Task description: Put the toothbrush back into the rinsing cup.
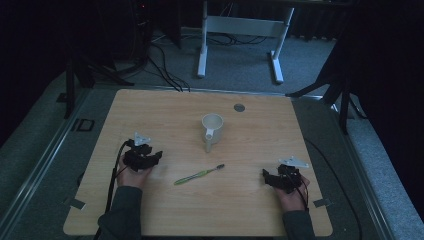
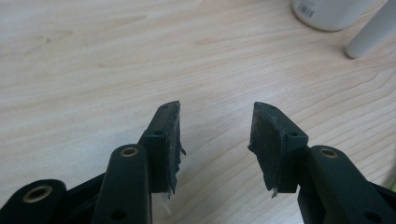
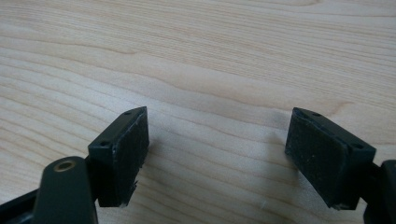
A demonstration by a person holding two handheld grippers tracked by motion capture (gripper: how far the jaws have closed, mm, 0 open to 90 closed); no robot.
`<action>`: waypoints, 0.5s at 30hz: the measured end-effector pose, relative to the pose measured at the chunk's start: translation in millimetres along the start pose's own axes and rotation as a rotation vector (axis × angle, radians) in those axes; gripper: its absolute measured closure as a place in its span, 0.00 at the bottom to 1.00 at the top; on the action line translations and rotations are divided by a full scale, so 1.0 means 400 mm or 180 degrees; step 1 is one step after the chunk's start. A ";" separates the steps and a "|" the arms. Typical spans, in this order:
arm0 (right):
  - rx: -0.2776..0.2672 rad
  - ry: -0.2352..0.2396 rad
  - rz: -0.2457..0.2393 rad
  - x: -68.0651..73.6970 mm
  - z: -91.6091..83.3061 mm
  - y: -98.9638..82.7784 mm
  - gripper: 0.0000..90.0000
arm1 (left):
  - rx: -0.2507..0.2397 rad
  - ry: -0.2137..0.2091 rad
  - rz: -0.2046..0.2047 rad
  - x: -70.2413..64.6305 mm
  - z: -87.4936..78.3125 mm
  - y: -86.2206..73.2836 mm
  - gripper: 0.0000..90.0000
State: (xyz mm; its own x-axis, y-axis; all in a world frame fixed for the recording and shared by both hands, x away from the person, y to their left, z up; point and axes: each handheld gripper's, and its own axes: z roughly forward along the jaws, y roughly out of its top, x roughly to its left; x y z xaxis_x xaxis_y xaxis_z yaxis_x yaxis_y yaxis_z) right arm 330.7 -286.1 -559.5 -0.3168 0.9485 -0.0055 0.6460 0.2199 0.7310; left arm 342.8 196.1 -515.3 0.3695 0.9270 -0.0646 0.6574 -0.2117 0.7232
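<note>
I count one white mug (image 1: 212, 126) and one green toothbrush (image 1: 198, 175) on my table (image 1: 150, 110), plus one small grey disc (image 1: 239, 107) and my two grippers.

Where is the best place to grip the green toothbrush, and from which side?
Grip the toothbrush probably at mid-handle, from above, jaws across its width. It lies flat on the table, slanted, dark bristle head toward the mug, with bare wood around it.

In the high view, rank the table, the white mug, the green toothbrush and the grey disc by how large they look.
Largest to smallest:
1. Table
2. White mug and green toothbrush: unsure. The toothbrush is longer but thin, the mug bulkier.
3. Grey disc, set farther from the camera.
</note>
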 end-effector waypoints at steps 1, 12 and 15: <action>0.0002 0.0001 0.0004 0.000 0.000 0.000 0.24 | -0.0018 -0.0011 0.0022 -0.002 -0.005 0.005 0.59; 0.0002 0.0004 -0.0003 0.000 0.000 0.000 0.23 | -0.0098 -0.0106 0.0173 -0.021 -0.043 0.044 0.59; 0.0001 0.0004 -0.0002 0.000 0.000 0.000 0.23 | -0.0102 -0.0130 0.0236 -0.027 -0.051 0.055 0.59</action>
State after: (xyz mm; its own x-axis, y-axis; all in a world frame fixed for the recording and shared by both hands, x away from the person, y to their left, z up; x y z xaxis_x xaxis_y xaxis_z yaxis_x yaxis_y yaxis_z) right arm 331.0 -286.0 -559.5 -0.3181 0.9480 -0.0050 0.6461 0.2207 0.7307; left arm 339.8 187.6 -484.8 0.4432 0.8956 -0.0375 0.6063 -0.2687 0.7485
